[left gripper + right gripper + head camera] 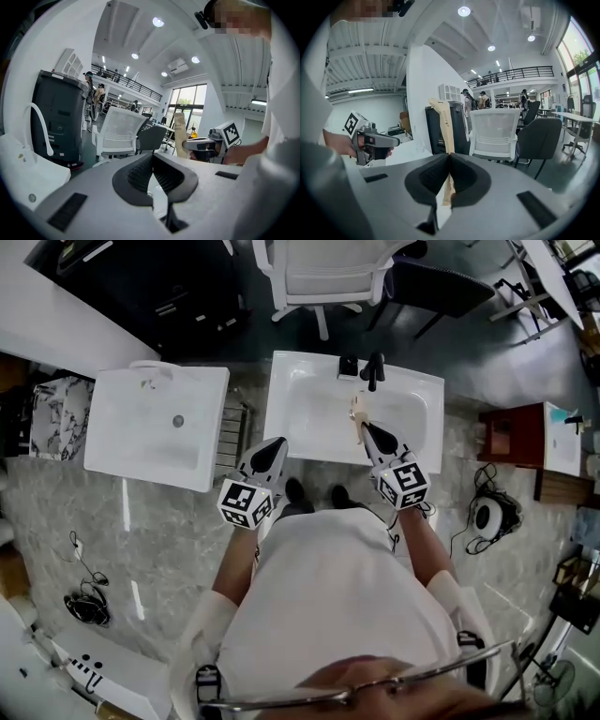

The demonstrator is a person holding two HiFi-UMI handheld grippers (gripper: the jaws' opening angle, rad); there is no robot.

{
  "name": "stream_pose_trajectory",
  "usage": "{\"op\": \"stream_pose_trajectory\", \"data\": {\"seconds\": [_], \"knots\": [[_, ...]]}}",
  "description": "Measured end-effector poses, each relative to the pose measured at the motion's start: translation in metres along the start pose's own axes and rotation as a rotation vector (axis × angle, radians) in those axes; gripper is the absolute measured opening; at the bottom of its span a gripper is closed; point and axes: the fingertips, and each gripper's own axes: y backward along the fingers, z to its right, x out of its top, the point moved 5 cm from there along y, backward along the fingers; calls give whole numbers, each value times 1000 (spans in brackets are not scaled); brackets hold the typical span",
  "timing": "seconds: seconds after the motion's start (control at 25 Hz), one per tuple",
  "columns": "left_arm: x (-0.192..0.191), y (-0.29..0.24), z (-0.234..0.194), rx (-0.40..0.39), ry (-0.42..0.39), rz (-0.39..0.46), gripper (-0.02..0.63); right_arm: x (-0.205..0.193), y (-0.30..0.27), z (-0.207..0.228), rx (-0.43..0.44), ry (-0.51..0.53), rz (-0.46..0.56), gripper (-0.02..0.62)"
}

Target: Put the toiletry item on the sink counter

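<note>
Pads of the right gripper [449,154] hide the lower end of the slim tan paper-wrapped toiletry packet [447,124], its print too small to read; the head view's top edge crops the white mesh office chair [323,268]

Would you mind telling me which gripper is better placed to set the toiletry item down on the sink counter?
Right. The right gripper is shut on the tan packet, above the sink near the tap. The left gripper is shut and empty, at the sink's left edge.
</note>
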Motion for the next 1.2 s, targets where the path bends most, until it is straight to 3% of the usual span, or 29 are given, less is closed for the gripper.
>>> {"op": "stream_pose_trajectory", "data": {"seconds": [0.52, 1.2], "knots": [[-7, 4, -26, -31, 25, -26, 5, 2, -30, -7, -31, 64, -52, 9], [-17, -7, -50, -26, 60, -45, 4, -6, -88, 7, -4, 144, -138, 9]]}}
